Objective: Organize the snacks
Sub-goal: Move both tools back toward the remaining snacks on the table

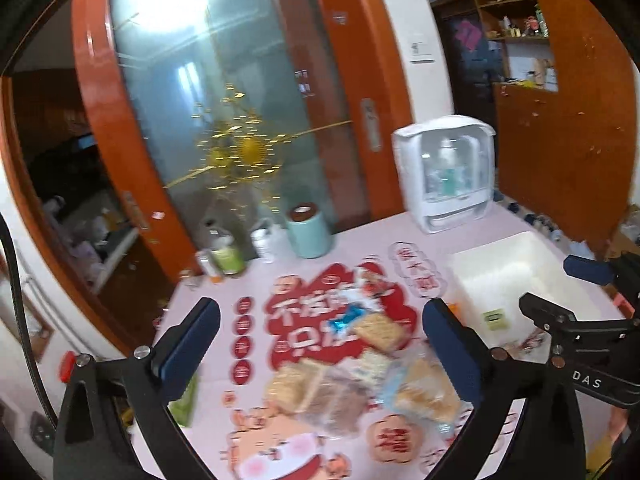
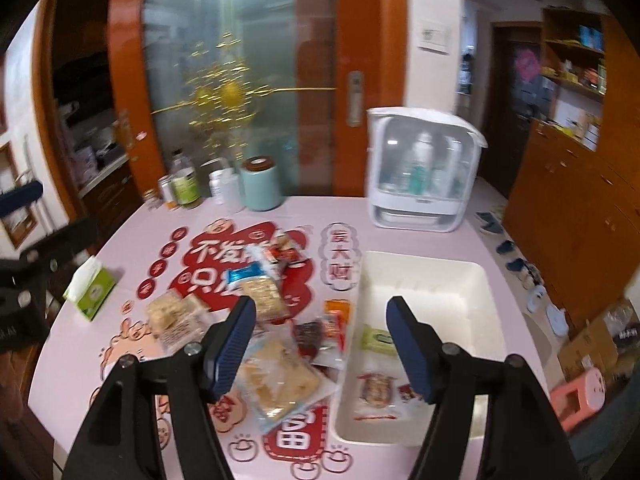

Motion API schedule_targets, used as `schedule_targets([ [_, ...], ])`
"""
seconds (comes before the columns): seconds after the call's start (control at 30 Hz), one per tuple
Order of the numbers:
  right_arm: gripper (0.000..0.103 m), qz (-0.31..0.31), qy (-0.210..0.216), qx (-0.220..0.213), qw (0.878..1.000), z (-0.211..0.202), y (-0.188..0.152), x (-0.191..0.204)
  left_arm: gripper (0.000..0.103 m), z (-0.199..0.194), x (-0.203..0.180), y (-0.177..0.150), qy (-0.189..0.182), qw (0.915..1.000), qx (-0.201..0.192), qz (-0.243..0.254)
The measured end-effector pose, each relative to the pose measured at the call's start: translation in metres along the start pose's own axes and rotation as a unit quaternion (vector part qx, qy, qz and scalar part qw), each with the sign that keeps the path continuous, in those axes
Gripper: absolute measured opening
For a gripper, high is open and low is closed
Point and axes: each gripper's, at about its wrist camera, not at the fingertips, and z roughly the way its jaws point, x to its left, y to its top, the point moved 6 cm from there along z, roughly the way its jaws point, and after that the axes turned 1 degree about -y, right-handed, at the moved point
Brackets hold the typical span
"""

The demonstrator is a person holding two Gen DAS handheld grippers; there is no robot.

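Note:
A heap of wrapped snacks (image 2: 260,320) lies in the middle of the pink table; the same snacks (image 1: 352,376) show blurred in the left wrist view. To their right stands a white bin (image 2: 472,276), also in the left wrist view as the bin (image 1: 520,264). A green packet (image 2: 376,338) and a red-printed packet (image 2: 376,392) lie in it. My left gripper (image 1: 322,344) hangs open above the heap with nothing between its fingers. My right gripper (image 2: 322,346) is open too, empty, above the bin's left wall and the nearest snacks.
A white bottle cabinet (image 2: 424,172) stands at the table's back right. A teal canister (image 2: 260,186) and jars (image 2: 184,188) line the back edge. A green tissue box (image 2: 90,286) sits at the left. A pink stool (image 2: 580,396) stands on the floor to the right.

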Motion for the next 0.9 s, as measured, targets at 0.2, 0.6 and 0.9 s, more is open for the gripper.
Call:
schedule_targets([
  [0.2,0.081,-0.036,0.049,0.018,0.998,0.019,0.0,0.042,0.102,0.014,0.041,-0.016,-0.014,0.9994,0.029,-0.012],
  [0.6,0.101,-0.103,0.14,0.128,0.976,0.106,-0.051,0.082,0.102,0.116,0.031,-0.106,-0.078,0.9844,0.154,0.033],
  [0.9,0.103,-0.085,0.121,0.232,0.961,0.183,-0.093,0.062,0.102,0.19,0.015,-0.176,-0.145,0.9576,0.246,0.038],
])
